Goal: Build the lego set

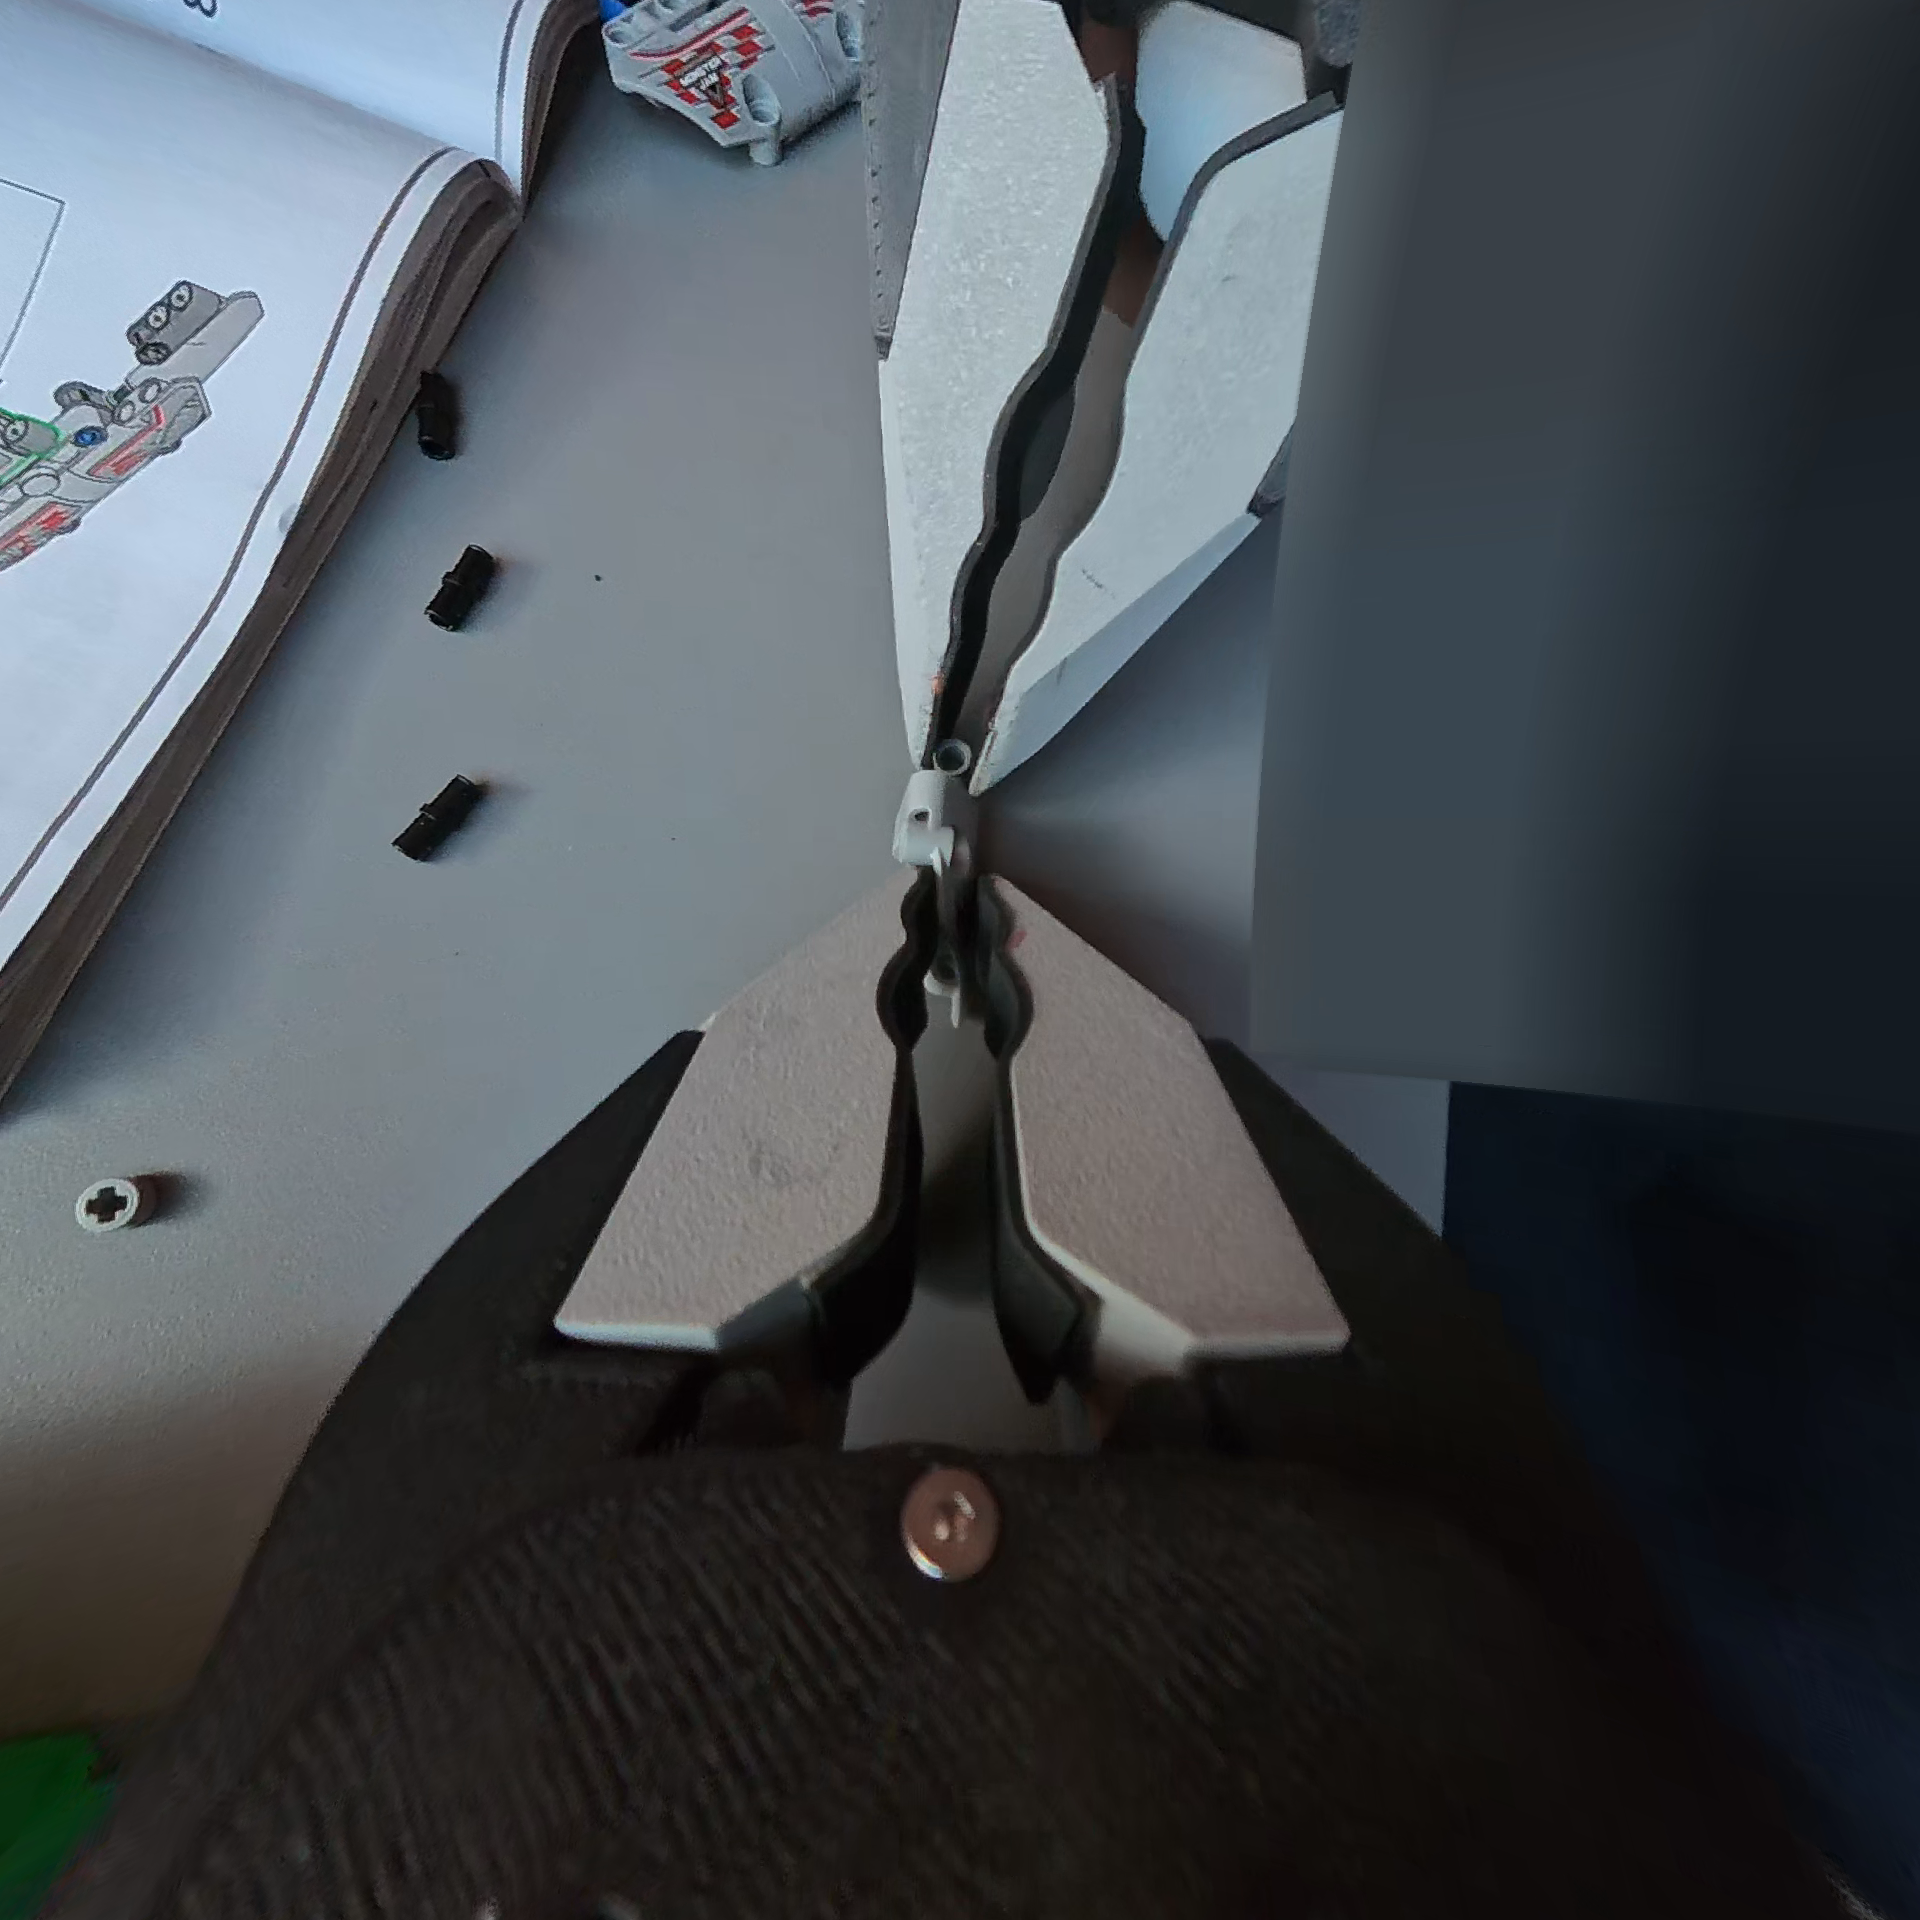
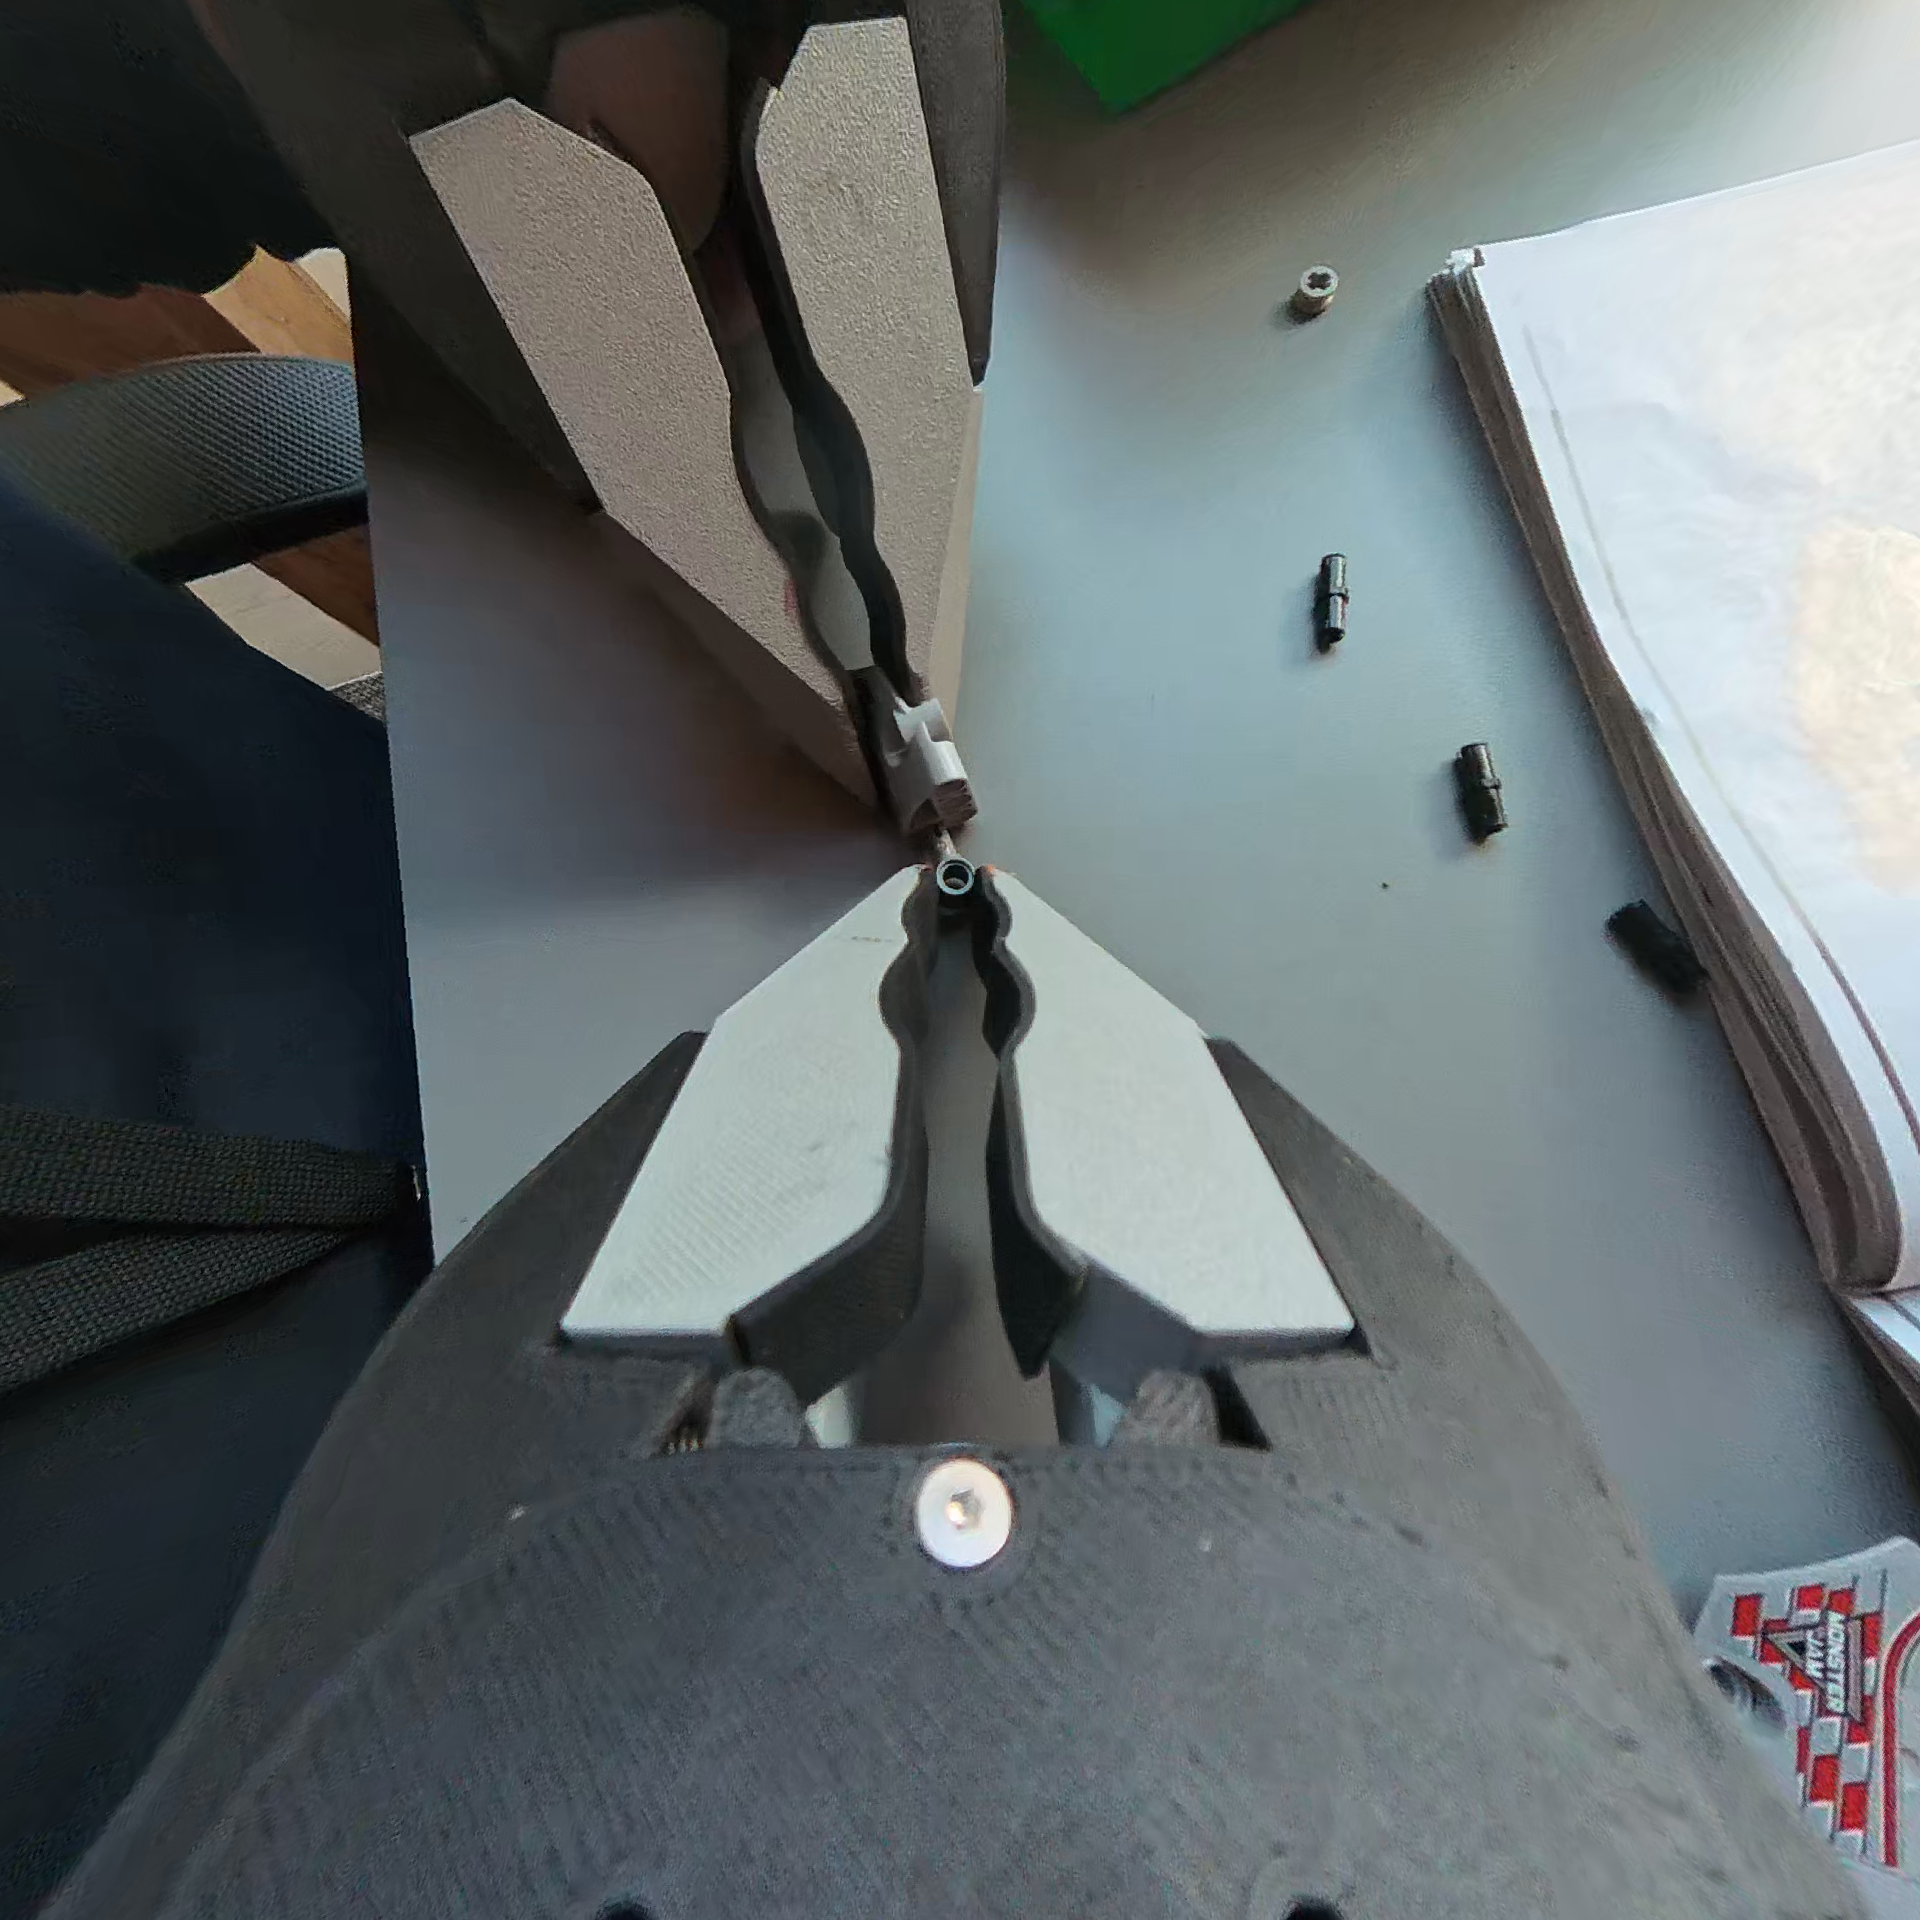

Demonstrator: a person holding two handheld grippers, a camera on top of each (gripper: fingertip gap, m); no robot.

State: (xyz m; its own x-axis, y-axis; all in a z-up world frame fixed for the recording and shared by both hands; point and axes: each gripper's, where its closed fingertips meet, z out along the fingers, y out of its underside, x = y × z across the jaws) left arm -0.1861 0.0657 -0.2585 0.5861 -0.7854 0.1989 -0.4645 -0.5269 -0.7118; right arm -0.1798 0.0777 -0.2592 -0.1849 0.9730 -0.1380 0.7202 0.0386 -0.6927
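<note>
The left claw (image 1: 948,914) was clamped on a small grey piece (image 1: 925,816), w/ the right claw (image 2: 954,883) tip-to-tip, clamped on a tiny pin (image 2: 954,876). Both looked light, hard & slippery, so best pinched by the flat sides. Black pins (image 1: 457,587) lay left of the left claw.

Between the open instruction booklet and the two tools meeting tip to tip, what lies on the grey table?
Three black pins lie in a row along the booklet edge, seen in both wrist views; the rest is bare table.
</note>
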